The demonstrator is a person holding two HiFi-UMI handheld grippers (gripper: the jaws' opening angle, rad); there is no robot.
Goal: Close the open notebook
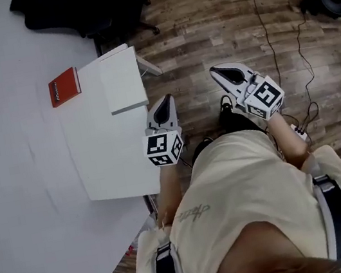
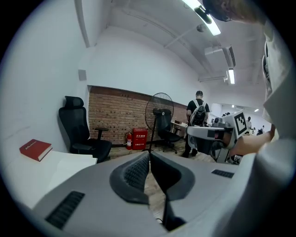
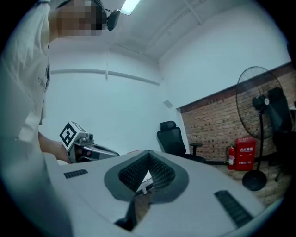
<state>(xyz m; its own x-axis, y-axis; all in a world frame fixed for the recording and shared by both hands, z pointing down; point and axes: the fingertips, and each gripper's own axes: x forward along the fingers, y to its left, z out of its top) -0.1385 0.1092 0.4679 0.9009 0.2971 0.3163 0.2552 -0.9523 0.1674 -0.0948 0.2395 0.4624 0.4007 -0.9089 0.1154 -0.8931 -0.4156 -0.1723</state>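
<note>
No legible text, red book (image 1: 64, 86) lettering blurred

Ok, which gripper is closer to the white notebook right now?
Left. In the head view the left gripper hovers by the table edge, just right of the white notebook; the right gripper is farther right, over the wooden floor.

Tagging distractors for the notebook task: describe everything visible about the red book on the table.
The red book is closed and lies flat on the white table, cover up. The cover looks stiff and carries a short line of white print, too small to read. The left gripper view shows pale page edges. It sits beside a corner of the large white sheet; whether they touch is unclear. Nothing lies on it.
</note>
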